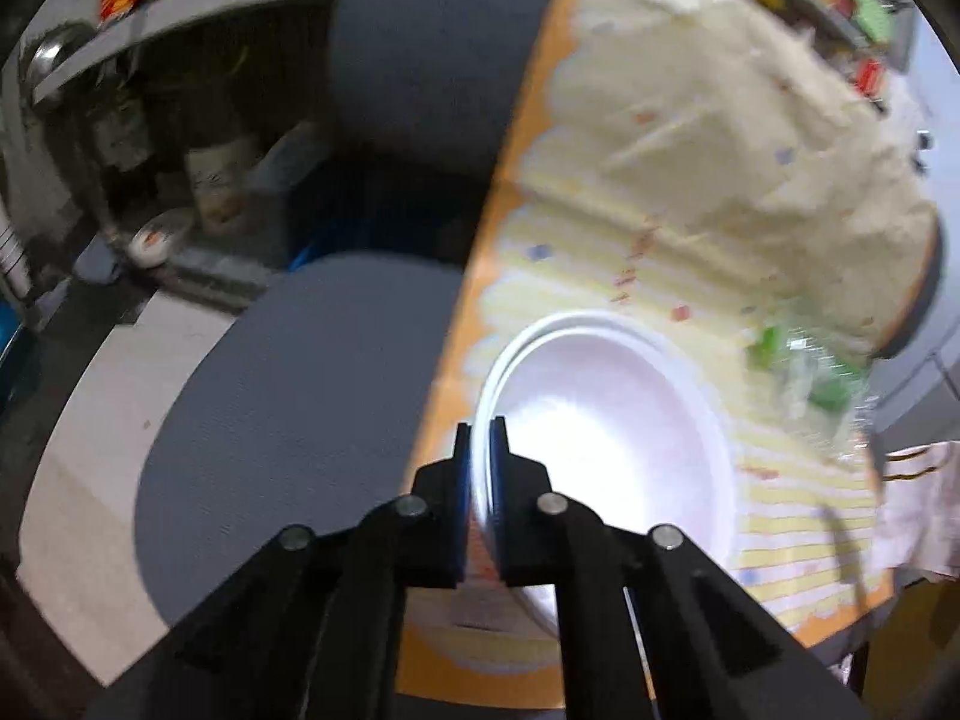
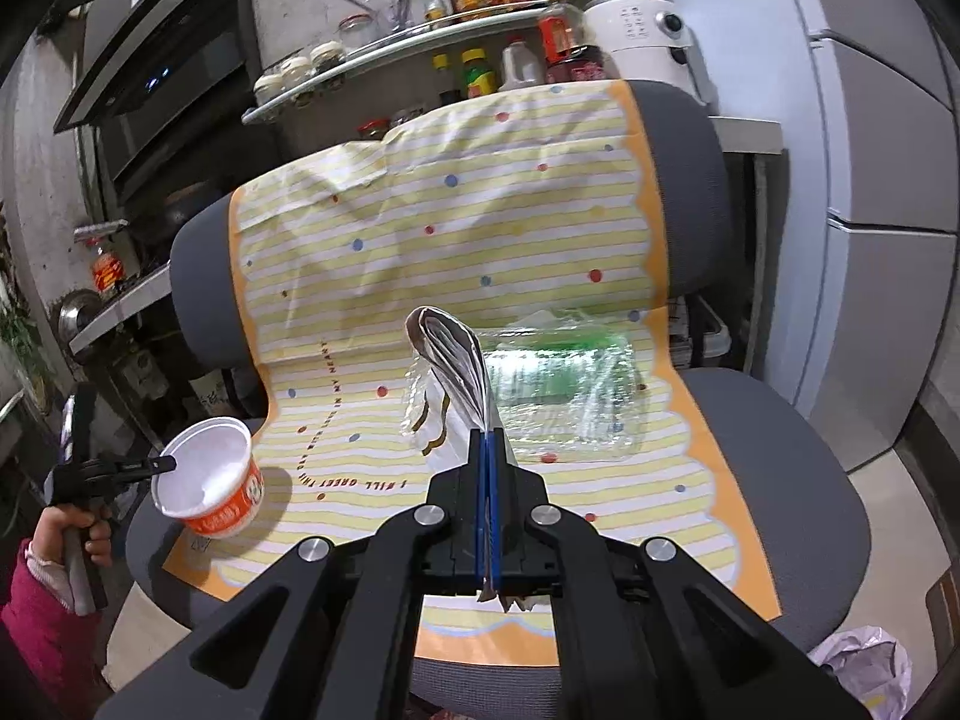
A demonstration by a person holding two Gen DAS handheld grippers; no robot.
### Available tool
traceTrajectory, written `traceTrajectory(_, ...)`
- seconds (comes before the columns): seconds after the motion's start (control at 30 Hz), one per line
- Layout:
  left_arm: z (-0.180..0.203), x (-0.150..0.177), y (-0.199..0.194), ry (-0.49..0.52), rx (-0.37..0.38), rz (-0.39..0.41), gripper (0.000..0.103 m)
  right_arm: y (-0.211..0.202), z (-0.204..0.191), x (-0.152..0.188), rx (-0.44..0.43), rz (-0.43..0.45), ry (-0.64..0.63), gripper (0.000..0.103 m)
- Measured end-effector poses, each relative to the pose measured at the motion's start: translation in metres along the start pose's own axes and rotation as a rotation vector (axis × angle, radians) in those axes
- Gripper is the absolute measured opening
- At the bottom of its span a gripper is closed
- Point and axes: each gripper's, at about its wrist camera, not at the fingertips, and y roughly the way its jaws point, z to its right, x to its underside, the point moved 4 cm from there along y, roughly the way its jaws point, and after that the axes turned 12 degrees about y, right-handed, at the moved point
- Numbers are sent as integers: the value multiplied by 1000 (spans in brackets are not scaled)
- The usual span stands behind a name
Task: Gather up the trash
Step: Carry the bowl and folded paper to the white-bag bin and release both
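My left gripper (image 1: 480, 429) is shut on the rim of a white instant-noodle cup (image 1: 606, 420) with an orange label. It shows from outside in the right wrist view (image 2: 210, 480), tilted and held at the left edge of the chair seat, with the left gripper (image 2: 165, 465) on its rim. My right gripper (image 2: 489, 438) is shut on a folded silver-and-white wrapper (image 2: 453, 360), which stands up above the jaws. A crushed clear plastic bottle with a green label (image 2: 558, 384) lies on the striped cloth just behind the wrapper; it is blurred in the left wrist view (image 1: 804, 372).
A yellow-striped cloth (image 2: 420, 228) covers a grey office chair (image 2: 798, 480). Kitchen shelves with bottles and jars (image 2: 480, 30) stand behind, a grey fridge (image 2: 876, 180) is to the right. A white plastic bag (image 2: 864, 666) lies on the floor at the lower right.
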Motion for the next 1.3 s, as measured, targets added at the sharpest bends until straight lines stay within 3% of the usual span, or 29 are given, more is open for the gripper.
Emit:
traceTrajectory(0.27,123,-23,-37,129,223,135,3,-43,46,-15,88,95,66,1)
traceTrajectory(0.43,208,-19,-32,206,318,143,3,-81,87,-16,182,136,112,1)
traceTrajectory(0.67,337,12,-26,351,518,119,3,-141,145,7,386,162,183,1)
traceTrajectory(0.83,428,52,-38,491,687,114,3,-187,195,43,545,169,281,1)
traceTrajectory(0.93,472,79,-42,557,761,85,3,-199,222,66,592,154,355,1)
traceTrajectory(1.07,508,108,-43,622,805,50,3,-194,261,95,618,96,444,1)
traceTrajectory(1.23,528,127,-39,663,798,21,4,-172,308,120,635,15,541,8)
traceTrajectory(1.3,532,131,-37,672,791,11,3,-166,321,128,645,-7,572,26)
